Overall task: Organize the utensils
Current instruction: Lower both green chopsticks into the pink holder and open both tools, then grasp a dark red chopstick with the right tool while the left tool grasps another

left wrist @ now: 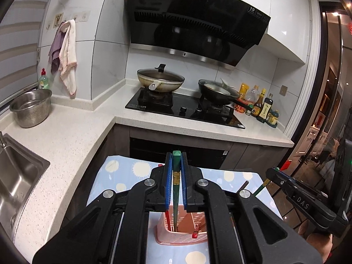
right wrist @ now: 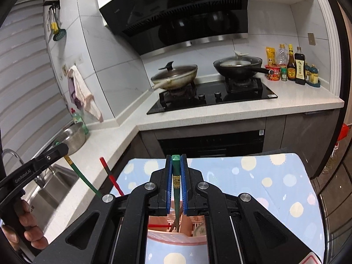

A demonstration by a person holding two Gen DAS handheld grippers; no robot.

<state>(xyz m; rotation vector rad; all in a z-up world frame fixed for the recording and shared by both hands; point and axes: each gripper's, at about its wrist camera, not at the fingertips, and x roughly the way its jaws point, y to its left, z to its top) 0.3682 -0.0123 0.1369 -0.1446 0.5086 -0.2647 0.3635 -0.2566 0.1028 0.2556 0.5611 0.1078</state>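
My left gripper [left wrist: 176, 157] is shut on a green chopstick [left wrist: 176, 189] held upright, its lower end inside the pink utensil basket [left wrist: 182, 235]. My right gripper [right wrist: 176, 159] is shut on another green chopstick [right wrist: 176, 189], its lower end also in the pink basket [right wrist: 176, 237]. A red chopstick [right wrist: 111, 176] leans out of the basket; red ones also show inside it in the left wrist view [left wrist: 198, 232]. The right gripper shows in the left wrist view [left wrist: 271, 172], and the left gripper in the right wrist view [right wrist: 63, 150]. The basket stands on a blue dotted cloth [right wrist: 264, 176].
White L-shaped counter [left wrist: 66, 143] with a sink [left wrist: 15, 180] and a steel colander [left wrist: 30, 107] at the left. A black hob [left wrist: 184, 110] carries a lidded wok [left wrist: 160, 80] and a black pan [left wrist: 217, 95]. Sauce bottles [right wrist: 294, 66] stand at the right.
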